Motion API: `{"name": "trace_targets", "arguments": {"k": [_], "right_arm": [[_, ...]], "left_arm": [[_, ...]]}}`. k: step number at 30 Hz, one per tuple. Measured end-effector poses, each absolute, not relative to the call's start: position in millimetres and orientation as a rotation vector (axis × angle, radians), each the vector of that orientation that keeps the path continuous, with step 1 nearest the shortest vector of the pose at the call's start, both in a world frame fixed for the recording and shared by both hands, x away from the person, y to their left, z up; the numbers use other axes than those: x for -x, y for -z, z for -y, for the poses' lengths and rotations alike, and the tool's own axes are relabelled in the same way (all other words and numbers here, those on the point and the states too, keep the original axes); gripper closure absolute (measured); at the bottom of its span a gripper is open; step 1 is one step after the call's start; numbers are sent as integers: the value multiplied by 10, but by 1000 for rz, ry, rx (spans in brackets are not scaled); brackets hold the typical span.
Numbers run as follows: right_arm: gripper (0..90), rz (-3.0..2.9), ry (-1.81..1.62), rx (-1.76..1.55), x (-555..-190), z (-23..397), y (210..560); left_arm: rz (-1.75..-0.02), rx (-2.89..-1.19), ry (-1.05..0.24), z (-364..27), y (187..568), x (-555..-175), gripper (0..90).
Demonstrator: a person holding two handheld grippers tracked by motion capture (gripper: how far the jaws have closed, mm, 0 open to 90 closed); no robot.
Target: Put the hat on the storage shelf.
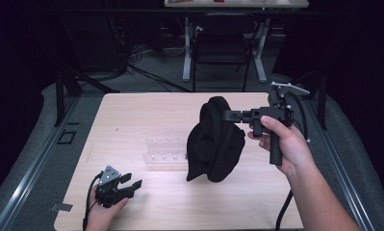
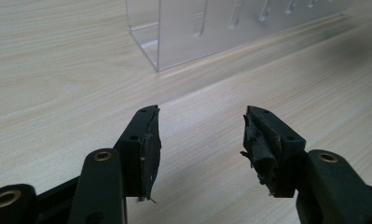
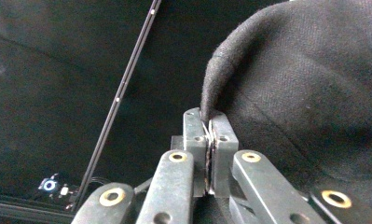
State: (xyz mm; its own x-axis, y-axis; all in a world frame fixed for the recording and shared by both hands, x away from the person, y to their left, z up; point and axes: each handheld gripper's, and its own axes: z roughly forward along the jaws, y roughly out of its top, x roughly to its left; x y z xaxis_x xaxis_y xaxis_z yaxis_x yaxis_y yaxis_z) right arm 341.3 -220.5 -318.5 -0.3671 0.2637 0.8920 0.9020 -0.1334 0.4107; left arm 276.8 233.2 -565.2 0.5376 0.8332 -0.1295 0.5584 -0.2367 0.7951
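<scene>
A bundle of black cloth (image 1: 216,142) hangs above the middle of the wooden table (image 1: 146,113), pinched near its top by my right gripper (image 1: 227,115), which points left and is held level in a person's hand. In the right gripper view the jaws are shut on a folded edge of the black cloth (image 3: 286,88) at the right gripper (image 3: 210,122). My left gripper (image 1: 132,182) rests low at the table's front left corner. The left gripper (image 2: 201,135) stands open over bare wood with nothing between its pads.
A clear plastic rack (image 1: 164,153) with small pegs lies on the table just left of the hanging cloth; the clear plastic rack (image 2: 211,28) also stands ahead of the left jaws. A dark chair (image 1: 221,43) and table legs stand beyond the far edge.
</scene>
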Motion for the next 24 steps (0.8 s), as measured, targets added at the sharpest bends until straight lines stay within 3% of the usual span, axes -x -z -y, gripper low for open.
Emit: {"name": "trace_targets", "arguments": {"k": [24], "right_arm": [[882,1589,1529,1379,-3860,2045,3320]], "left_arm": [[-1131,-1929,-399,-2353,5646,-2777,459]]}}
